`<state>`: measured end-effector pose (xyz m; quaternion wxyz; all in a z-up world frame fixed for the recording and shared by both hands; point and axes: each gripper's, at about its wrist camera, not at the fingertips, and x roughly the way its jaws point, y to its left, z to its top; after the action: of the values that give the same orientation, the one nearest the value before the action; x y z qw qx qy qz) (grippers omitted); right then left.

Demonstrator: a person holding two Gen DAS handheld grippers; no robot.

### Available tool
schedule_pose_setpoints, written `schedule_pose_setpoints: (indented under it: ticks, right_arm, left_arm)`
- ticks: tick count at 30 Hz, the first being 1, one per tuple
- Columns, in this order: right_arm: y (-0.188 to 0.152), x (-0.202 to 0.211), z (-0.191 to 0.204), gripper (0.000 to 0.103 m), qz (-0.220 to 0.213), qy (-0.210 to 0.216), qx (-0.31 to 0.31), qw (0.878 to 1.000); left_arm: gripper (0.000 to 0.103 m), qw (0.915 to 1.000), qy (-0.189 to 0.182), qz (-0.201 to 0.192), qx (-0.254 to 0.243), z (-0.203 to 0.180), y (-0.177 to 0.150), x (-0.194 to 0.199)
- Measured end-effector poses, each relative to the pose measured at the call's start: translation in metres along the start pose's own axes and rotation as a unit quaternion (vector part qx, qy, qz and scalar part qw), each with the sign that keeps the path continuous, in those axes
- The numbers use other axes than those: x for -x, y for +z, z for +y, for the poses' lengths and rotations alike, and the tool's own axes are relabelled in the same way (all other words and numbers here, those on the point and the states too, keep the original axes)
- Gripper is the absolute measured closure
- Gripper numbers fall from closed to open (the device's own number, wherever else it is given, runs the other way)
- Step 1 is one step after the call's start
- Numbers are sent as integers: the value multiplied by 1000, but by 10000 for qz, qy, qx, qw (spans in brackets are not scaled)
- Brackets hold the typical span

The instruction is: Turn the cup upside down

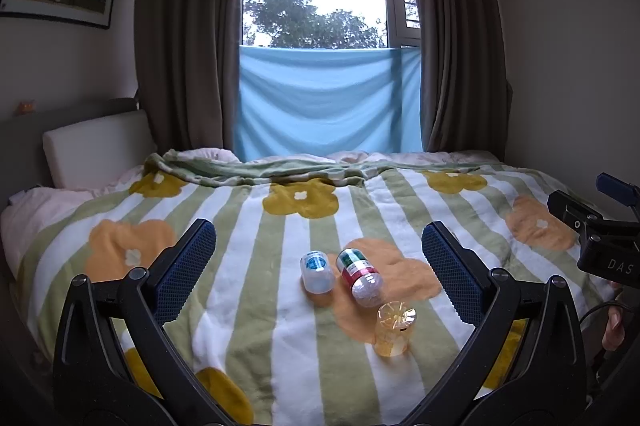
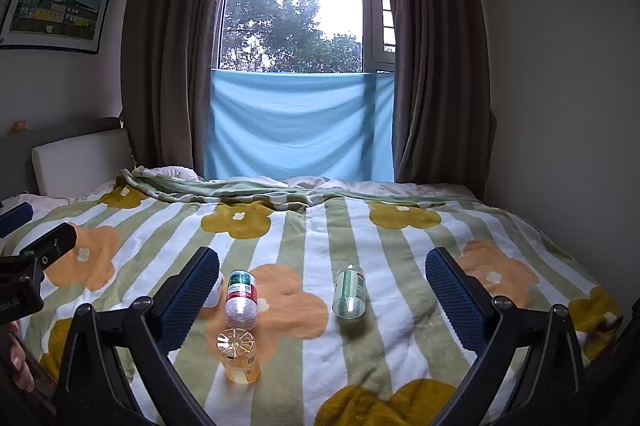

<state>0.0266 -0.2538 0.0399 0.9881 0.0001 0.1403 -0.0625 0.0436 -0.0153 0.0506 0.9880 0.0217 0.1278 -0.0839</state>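
Note:
Several small plastic cups rest on the striped flower blanket (image 1: 280,346). An amber cup (image 1: 394,330) (image 2: 239,356) stands with its ribbed base up. A clear cup with a red and green label (image 1: 358,276) (image 2: 241,300) leans away from me. Beside it is a blue-labelled cup (image 1: 318,272), half hidden behind a finger in the right wrist view. A green-labelled cup (image 2: 350,292) lies on its side. My left gripper (image 1: 320,230) hangs open above the blue and red cups. My right gripper (image 2: 323,256) is open, with the green cup ahead between its fingers. Neither touches a cup.
The bed fills both views, with a white headboard cushion (image 1: 96,146) at the left. Brown curtains (image 1: 180,46) and a blue cloth (image 1: 328,98) cover the window behind. The other gripper's body shows at the edge (image 1: 600,238) (image 2: 36,258). A person's fingers (image 2: 20,366) hold it.

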Motion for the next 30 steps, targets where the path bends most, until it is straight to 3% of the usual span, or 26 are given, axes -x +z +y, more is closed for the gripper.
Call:
schedule_pose_setpoints:
  ticks: [23, 30]
  right_arm:
    - [2, 0, 1, 0, -30, 34, -42, 10000]
    - [3, 0, 2, 0, -48, 61, -79, 9999]
  left_arm:
    - [0, 10000, 36, 18, 87, 5, -3, -3]
    - [0, 9997, 206, -112, -81, 0, -2, 1]
